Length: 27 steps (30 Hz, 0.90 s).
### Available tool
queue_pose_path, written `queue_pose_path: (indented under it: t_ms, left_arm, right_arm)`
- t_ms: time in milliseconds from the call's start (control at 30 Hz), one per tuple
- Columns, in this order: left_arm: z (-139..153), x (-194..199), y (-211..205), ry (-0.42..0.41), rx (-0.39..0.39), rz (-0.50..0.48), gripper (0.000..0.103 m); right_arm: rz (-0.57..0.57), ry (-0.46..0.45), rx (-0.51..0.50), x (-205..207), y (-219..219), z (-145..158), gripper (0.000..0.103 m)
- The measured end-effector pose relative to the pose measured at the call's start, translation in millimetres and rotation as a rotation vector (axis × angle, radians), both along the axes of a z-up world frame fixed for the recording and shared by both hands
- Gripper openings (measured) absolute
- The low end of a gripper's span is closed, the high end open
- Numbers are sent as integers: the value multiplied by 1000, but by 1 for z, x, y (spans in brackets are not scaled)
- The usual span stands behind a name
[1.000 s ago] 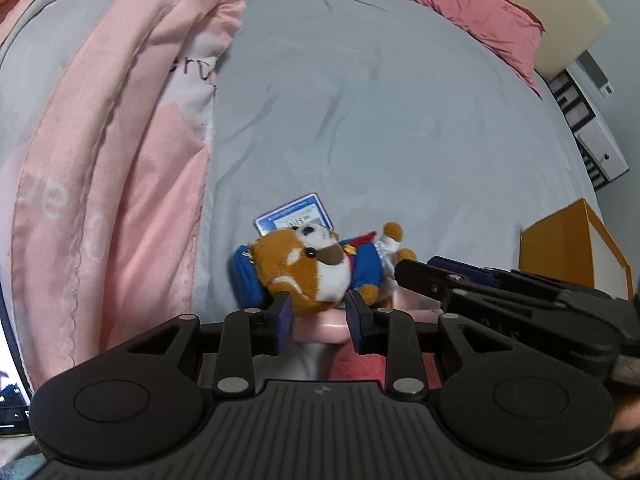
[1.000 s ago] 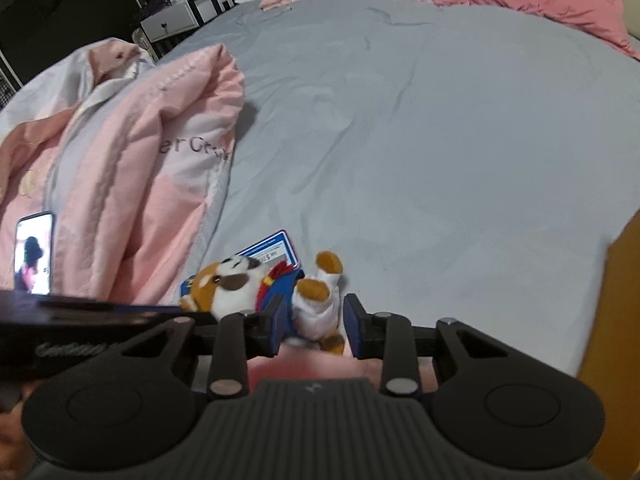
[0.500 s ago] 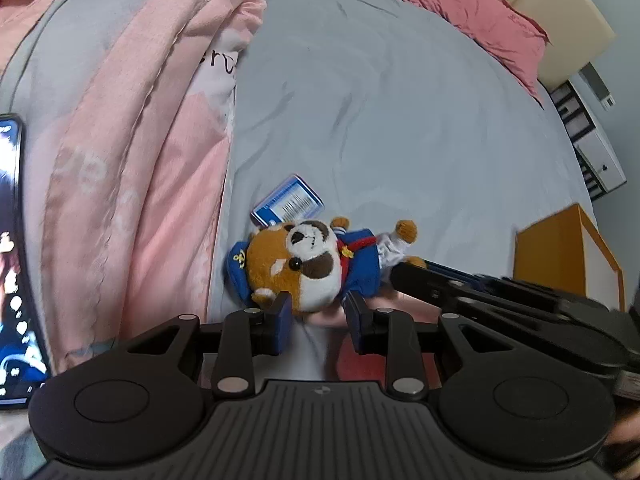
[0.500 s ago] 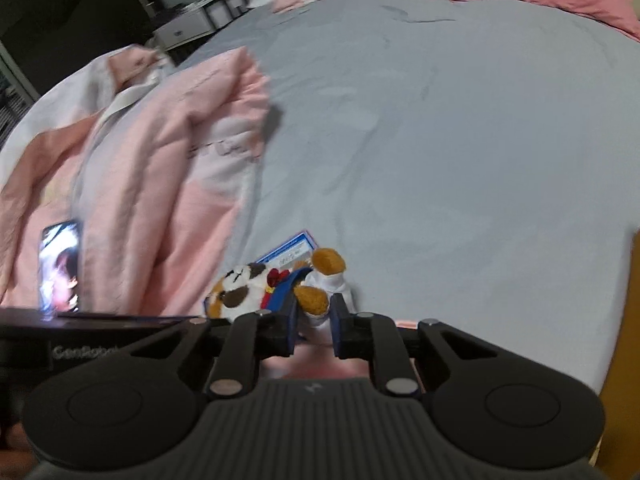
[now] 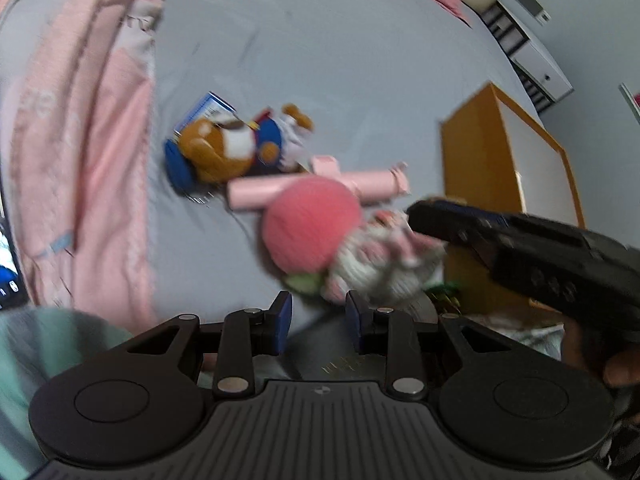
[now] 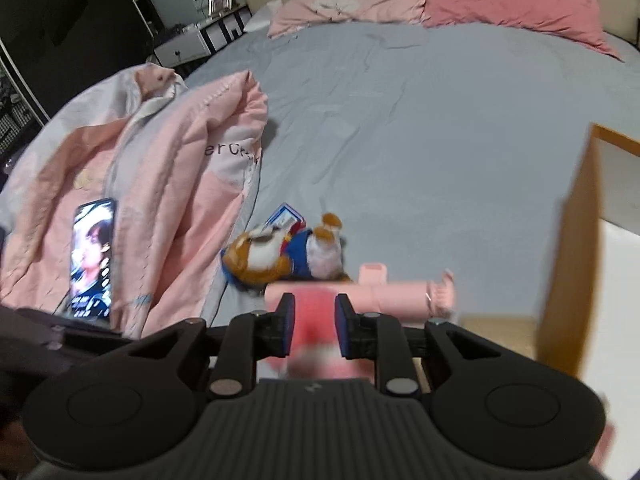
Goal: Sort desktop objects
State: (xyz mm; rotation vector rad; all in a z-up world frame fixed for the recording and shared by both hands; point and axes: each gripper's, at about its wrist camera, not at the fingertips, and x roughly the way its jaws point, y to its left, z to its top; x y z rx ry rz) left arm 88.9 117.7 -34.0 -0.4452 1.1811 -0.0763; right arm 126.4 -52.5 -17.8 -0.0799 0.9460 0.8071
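Since a second ago my right claw [image 6: 315, 322] has lifted the pink doll [image 5: 320, 236] off the bed [image 5: 340, 72] toward the orange box [image 5: 500, 168]. Soft, light; pinched, jaws easing apart. Left claw [image 5: 318, 322] spread, empty.

The pink and white blanket [image 6: 160, 184] has dark letters that read "er C" and then blur out, and the little blue and white card [image 6: 286, 216] at two o'clock from them has print too small to read.

A lit phone [image 6: 93, 257] lies on the pink quilt [image 6: 168, 200] — pillows [image 6: 508, 4] beyond.
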Motion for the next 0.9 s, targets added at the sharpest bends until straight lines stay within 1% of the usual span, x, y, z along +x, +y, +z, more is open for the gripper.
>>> queue_pose_path:
  t_ms: [100,133,200,267,300,400,500,533,600,700,767,900]
  left_arm:
    - [-5,-3,-11,20,-10,-11,33]
    - [-7,-6,-14,28,-10,-13,33]
    - [-11,-11,-21,36,1,-18,35]
    - [-14,-13,-28,36,51,-26,36]
    - [-15,-14,-31,37,81,-32,36]
    - [-16,-14,-41,40,137,-54,37]
    - [-16,-14,-42,40,154,-44,37]
    - [-15,-15,-42,41,154,-40,37]
    - [-14,-15,-42,43,159,-38,37]
    - [-11,-14,-43,44,171,-38,37]
    - [-10,-14,-44,44,179,-37,37]
    - [-8,-16,-43,39,167,-34,37]
  right_arm:
    - [14,14,-24,-21,-23,-2,20]
    - [24,28,-37,-26,-27,-8,22]
    - [39,63,-69,-33,-33,-22,24]
    - [57,106,-90,-37,-35,-39,36]
    - [73,123,-86,-38,-35,-46,36]
    - [96,141,-108,-36,-28,-66,37]
    - [130,170,-107,-24,-21,-81,37]
    - [140,189,-96,-19,-18,-86,42]
    - [163,229,-75,-12,-15,-93,46]
    - [193,291,-40,-3,-8,-104,46]
    - [198,308,-28,-2,-5,-107,47]
    - [200,290,-34,-8,-7,-100,42]
